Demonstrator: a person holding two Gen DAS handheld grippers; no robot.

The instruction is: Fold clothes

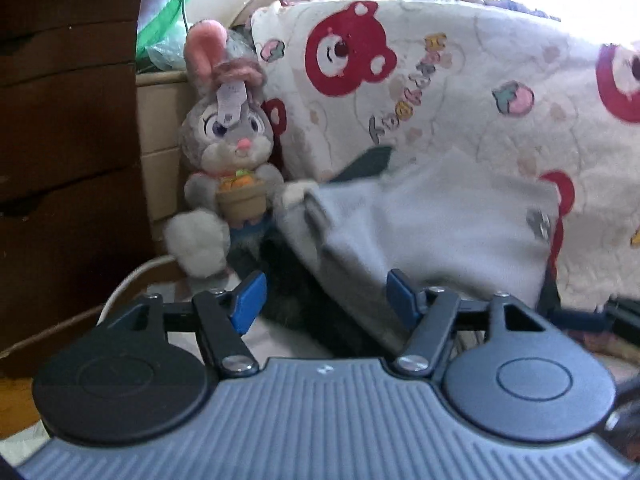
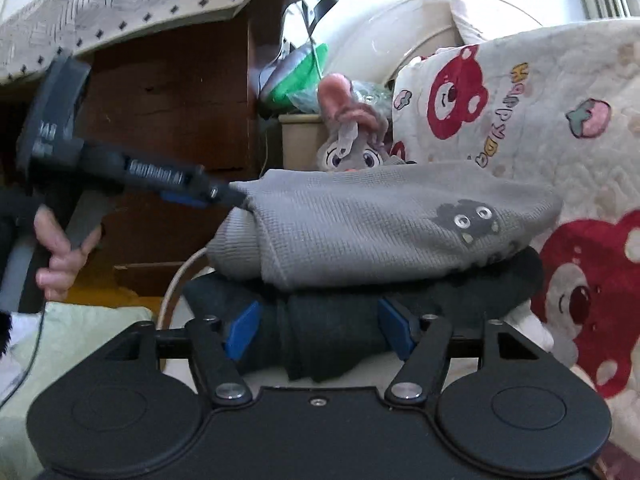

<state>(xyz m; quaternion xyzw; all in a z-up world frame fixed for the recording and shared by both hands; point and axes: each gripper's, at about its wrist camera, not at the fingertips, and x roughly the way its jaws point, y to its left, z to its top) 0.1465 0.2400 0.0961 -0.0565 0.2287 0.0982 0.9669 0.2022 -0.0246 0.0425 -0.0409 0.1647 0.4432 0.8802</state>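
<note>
Left gripper [image 1: 322,300]: jaws spread wide, holding nothing; its tips lie at the grey garment's [image 2: 384,224] 9 o'clock corner in the right wrist view.
Right gripper [image 2: 320,326]: jaws apart, either side of the dark folded clothes [image 2: 340,340]; contact unclear.
Grey garment: folded, on top of the dark clothes.
Plush rabbit [image 1: 230,148]: upright, 10 o'clock of the garment.
Bear-print quilt [image 1: 460,80]: behind the pile, 1 o'clock.

Grey sweater [image 2: 384,224]: matt waffle knit. Blanket [image 2: 560,128]: quilted cloth. Cabinet [image 2: 172,92]: dark wood.
</note>
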